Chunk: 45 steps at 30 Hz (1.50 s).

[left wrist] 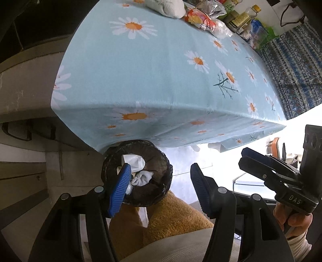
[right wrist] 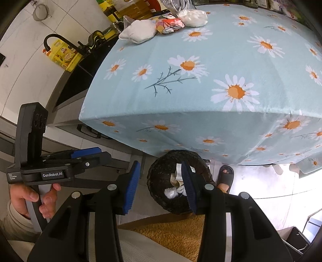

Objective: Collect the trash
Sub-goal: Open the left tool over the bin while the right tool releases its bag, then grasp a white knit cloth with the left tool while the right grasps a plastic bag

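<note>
A black-lined trash bin [left wrist: 159, 161] stands on the floor at the table's near edge; it also shows in the right wrist view [right wrist: 161, 175]. Crumpled white tissues [left wrist: 140, 178] and paper [right wrist: 177, 177] lie inside it. My left gripper [left wrist: 159, 185] is open and empty, held above the bin. My right gripper [right wrist: 161, 185] is open and empty, also above the bin. On the far end of the daisy tablecloth [right wrist: 221, 66] lie a white wad [right wrist: 138, 32], a colourful wrapper [right wrist: 169, 25] and another white wad [right wrist: 193, 17].
Bottles and packets [left wrist: 241, 18] crowd the table's far edge. A counter with a black faucet [right wrist: 50, 40] and yellow package [right wrist: 64, 54] lies to the left. A sandalled foot [right wrist: 225, 177] stands beside the bin. My orange-trousered legs [left wrist: 171, 217] are below.
</note>
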Each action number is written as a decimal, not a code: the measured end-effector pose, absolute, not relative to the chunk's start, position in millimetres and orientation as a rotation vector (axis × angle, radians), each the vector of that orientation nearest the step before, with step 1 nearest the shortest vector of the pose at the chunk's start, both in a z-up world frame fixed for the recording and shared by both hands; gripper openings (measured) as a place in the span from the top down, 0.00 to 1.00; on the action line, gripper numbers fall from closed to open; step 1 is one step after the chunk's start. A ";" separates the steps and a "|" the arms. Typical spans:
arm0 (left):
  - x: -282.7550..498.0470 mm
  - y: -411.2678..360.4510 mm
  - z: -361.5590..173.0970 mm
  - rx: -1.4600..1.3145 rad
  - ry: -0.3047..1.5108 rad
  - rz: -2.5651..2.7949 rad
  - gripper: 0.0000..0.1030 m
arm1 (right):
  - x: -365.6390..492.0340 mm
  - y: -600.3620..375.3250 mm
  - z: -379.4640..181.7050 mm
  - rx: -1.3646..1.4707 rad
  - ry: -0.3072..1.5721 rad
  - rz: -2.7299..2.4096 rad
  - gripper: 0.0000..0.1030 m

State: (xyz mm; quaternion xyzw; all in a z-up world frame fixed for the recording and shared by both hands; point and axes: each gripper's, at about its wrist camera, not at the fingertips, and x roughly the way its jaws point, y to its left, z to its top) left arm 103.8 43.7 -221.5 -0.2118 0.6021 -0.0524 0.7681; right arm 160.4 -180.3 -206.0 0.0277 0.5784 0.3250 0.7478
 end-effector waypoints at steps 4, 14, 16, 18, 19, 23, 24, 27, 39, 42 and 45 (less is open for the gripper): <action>106.0 48.4 -212.2 -0.458 1.284 -0.118 0.43 | 161.3 -178.2 -199.5 0.057 1.250 0.705 0.58; 122.8 57.2 -175.6 -0.446 1.206 -0.145 0.43 | 170.0 -170.6 -169.1 0.067 1.171 0.699 0.54; 129.5 59.6 -168.2 -0.436 1.192 -0.145 0.43 | 174.6 -168.8 -164.1 0.065 1.157 0.701 0.54; 135.7 61.0 -163.3 -0.430 1.185 -0.143 0.43 | 181.9 -166.4 -159.1 0.063 1.144 0.707 0.54; 140.7 61.1 -159.6 -0.426 1.178 -0.141 0.43 | 186.8 -166.4 -156.2 0.067 1.136 0.705 0.53; 158.1 64.3 -152.0 -0.418 1.158 -0.128 0.43 | 203.4 -167.4 -147.5 0.064 1.115 0.713 0.48; 162.1 64.3 -150.9 -0.421 1.156 -0.126 0.43 | 208.1 -167.5 -145.8 0.062 1.112 0.715 0.45; 176.0 64.1 -145.9 -0.410 1.147 -0.113 0.42 | 226.8 -168.8 -140.1 0.054 1.106 0.725 0.43; 234.8 58.7 -133.0 -0.380 1.132 -0.022 0.29 | 308.1 -181.0 -133.3 0.039 1.090 0.755 0.35; 250.9 62.6 -135.9 -0.381 1.143 0.025 0.18 | 324.6 -180.2 -137.1 0.025 1.104 0.773 0.33; 263.5 64.3 -137.8 -0.375 1.155 0.049 0.18 | 340.7 -180.8 -140.6 0.018 1.116 0.789 0.30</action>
